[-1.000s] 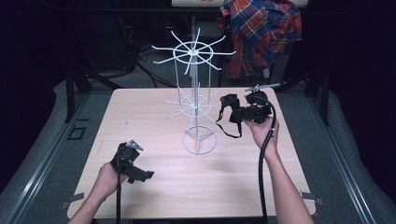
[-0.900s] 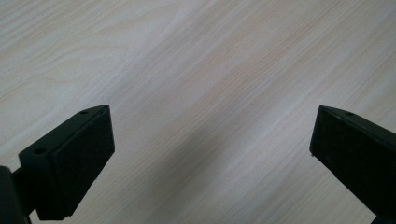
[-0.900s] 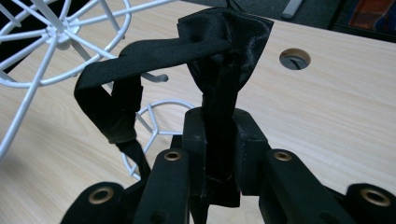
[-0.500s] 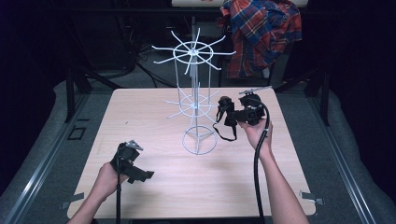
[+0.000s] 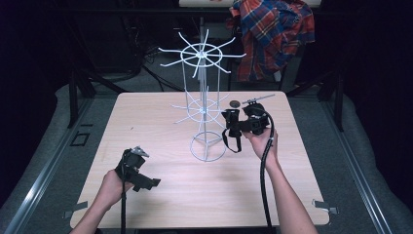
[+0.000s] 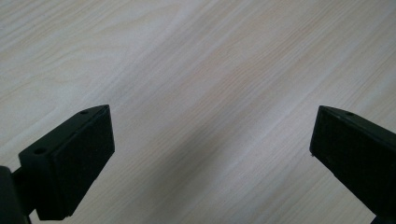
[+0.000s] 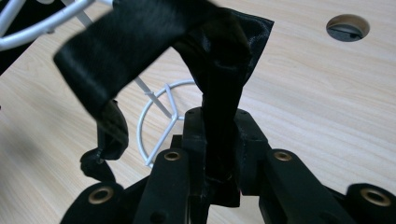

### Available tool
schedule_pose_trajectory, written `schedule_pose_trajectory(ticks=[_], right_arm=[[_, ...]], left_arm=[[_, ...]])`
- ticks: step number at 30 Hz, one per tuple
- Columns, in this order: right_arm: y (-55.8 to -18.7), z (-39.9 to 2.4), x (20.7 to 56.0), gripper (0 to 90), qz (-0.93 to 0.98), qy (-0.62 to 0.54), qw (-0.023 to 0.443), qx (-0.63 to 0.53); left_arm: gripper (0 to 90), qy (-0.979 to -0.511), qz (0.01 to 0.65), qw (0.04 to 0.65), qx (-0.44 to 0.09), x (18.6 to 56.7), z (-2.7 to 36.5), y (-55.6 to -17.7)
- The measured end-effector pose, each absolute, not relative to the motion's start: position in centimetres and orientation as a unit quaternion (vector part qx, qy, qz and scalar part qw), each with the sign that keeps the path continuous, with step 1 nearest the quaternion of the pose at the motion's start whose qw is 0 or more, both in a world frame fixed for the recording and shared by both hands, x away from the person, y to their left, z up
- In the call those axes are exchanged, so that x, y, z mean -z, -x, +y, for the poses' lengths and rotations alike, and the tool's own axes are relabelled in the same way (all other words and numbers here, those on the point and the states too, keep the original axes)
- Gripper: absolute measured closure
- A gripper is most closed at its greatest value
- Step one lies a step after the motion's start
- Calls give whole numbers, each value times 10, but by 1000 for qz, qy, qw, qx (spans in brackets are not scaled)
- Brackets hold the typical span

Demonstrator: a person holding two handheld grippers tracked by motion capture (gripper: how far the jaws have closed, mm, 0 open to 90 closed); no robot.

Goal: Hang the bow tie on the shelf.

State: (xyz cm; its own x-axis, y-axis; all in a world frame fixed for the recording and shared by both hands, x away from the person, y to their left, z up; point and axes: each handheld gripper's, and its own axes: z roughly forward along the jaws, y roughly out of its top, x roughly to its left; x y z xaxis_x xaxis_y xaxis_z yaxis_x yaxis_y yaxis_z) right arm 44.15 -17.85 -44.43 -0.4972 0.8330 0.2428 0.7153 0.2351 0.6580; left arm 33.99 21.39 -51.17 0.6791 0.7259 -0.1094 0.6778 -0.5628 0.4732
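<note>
Right gripper [image 5: 229, 123]: clamped on black strap [image 5: 232, 139].
In the way: white wire rack [image 5: 205, 109], just beside its jaws.
Left gripper [image 5: 146, 181]: jaws spread, nothing between, well apart from rack.

Pale wooden tabletop [image 5: 160, 122] with a round hole [image 5: 234, 103] near its far edge; plaid shirt [image 5: 272, 34] hanging behind it.

**Materials and finishes**

Tabletop [image 5: 160, 112]: pale wood grain, smooth, matt. Rack [image 5: 204, 105]: thin wire, white coated, slightly glossy. Strap [image 7: 140, 42] in my right gripper [image 7: 219, 140]: black woven cloth, faint sheen. My fingers [image 6: 74, 163]: black plastic, matt. Shirt [image 5: 272, 36]: plaid cloth.
</note>
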Motion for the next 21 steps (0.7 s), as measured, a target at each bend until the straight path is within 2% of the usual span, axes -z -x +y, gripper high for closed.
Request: schedule_pose_trajectory(ticks=[21], right_arm=[[-439,-179,462,772,785,-499,63,-361]], left_arm=[[0,-883,398,246,-48,512,214,-340]])
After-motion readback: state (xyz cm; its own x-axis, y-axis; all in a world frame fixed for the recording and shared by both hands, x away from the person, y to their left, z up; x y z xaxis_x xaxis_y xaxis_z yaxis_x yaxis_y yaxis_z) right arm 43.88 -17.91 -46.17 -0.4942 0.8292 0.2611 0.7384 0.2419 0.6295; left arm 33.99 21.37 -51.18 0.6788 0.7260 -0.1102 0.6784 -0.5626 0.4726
